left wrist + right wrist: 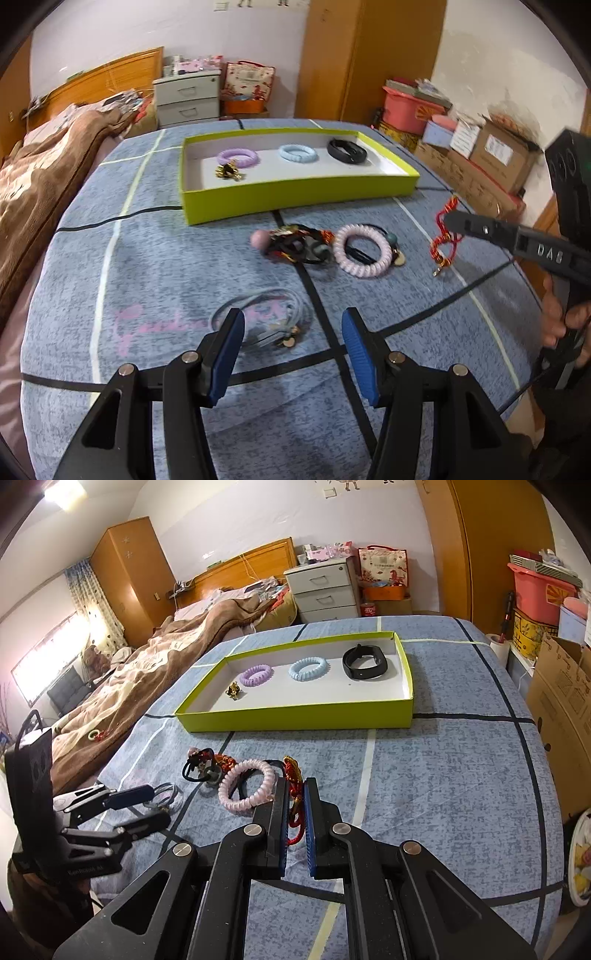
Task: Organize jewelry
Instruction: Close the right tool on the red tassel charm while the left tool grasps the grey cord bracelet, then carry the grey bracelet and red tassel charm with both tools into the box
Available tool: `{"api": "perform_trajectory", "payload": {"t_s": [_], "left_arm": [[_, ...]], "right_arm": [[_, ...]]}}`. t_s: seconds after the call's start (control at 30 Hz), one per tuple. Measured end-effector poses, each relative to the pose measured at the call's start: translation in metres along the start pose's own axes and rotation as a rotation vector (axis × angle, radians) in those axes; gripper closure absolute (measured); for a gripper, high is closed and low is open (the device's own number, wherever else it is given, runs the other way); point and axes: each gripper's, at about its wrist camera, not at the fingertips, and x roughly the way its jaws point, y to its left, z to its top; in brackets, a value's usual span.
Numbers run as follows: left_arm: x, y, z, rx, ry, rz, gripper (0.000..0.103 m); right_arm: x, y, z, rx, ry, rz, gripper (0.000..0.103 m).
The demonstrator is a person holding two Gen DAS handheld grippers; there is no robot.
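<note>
A lime-green tray on the blue bed cover holds a purple coil bracelet, a gold trinket, a light-blue coil bracelet and a black band. My right gripper is shut on a red-and-gold cord bracelet and holds it off the cover. My left gripper is open above a grey cord necklace. A pink coil bracelet and a tangle of dark cords and beads lie loose.
A brown blanket lies on the left of the bed. A grey drawer unit, a wooden wardrobe and cardboard boxes stand beyond the bed's far and right edges.
</note>
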Motion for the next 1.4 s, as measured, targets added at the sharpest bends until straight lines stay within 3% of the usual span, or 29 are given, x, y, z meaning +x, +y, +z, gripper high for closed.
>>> {"api": "perform_trajectory", "payload": {"t_s": [0.5,0.93,1.4], "left_arm": [[0.008,-0.003,-0.002,0.022,0.026,0.031,0.085],[-0.001,-0.001,0.002,0.010,0.007,0.023,0.085],[-0.016,0.009,0.035,0.012,-0.051,0.032,0.085]], "right_arm": [[0.003,0.001,-0.003,0.004,0.005,0.017,0.095],[0.002,0.005,-0.001,-0.002,0.002,0.018,0.095],[-0.007,0.003,0.028,0.007,-0.053,0.008,0.095]]}}
